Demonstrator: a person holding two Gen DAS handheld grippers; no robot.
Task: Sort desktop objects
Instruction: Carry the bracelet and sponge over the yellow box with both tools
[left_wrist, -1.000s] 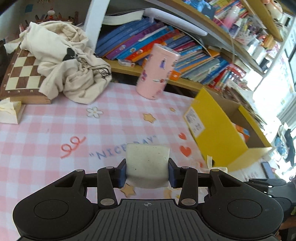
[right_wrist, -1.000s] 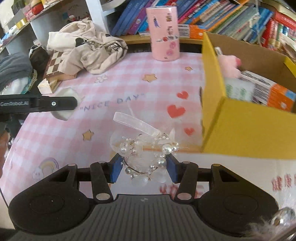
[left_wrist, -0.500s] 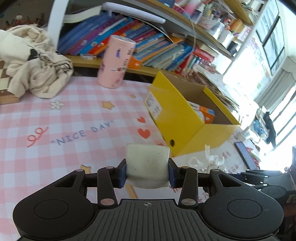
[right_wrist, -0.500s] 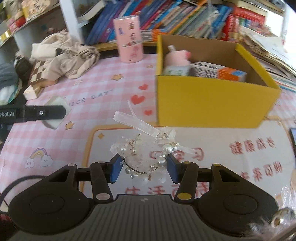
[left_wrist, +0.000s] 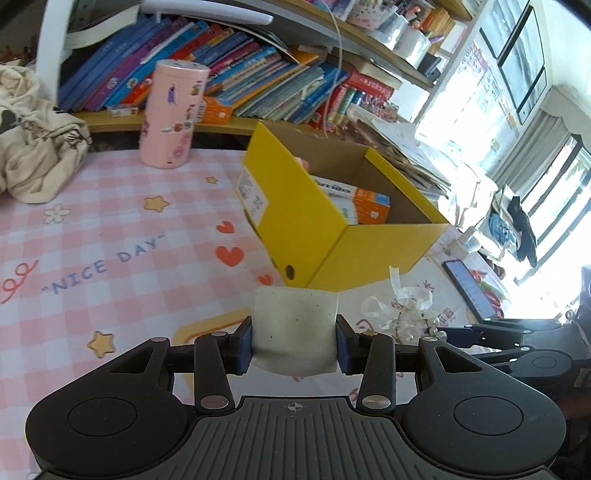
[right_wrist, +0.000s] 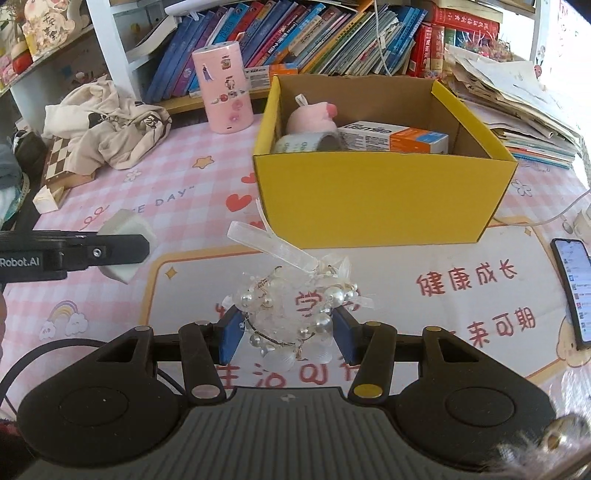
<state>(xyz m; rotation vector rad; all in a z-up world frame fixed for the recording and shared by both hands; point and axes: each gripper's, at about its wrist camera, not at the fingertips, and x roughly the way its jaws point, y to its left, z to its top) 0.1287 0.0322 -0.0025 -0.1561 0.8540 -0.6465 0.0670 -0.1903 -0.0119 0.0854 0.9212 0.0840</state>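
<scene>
My left gripper (left_wrist: 294, 341) is shut on a pale white block (left_wrist: 294, 328), held above the pink checked tablecloth in front of the yellow box (left_wrist: 384, 254). The block also shows in the right wrist view (right_wrist: 123, 224), at the left. My right gripper (right_wrist: 286, 334) is shut on a pearl bracelet with a white ribbon (right_wrist: 288, 306), held above the mat in front of the yellow box (right_wrist: 380, 199). The bracelet shows in the left wrist view (left_wrist: 406, 314) at the right. The box holds a pink plush (right_wrist: 314, 118), a tape roll (right_wrist: 306, 142) and a carton (right_wrist: 391, 136).
A pink cylinder (right_wrist: 227, 92) stands behind the box by the bookshelf (right_wrist: 332, 33). Crumpled beige cloth (right_wrist: 110, 125) lies on a chessboard (right_wrist: 61, 166) at the left. A phone (right_wrist: 572, 288) lies at the right edge. Stacked papers (right_wrist: 517, 96) sit right of the box.
Both grippers have swung right and pulled back from the box while keeping their loads. The box now sits centred ahead, and its contents are in full view.
</scene>
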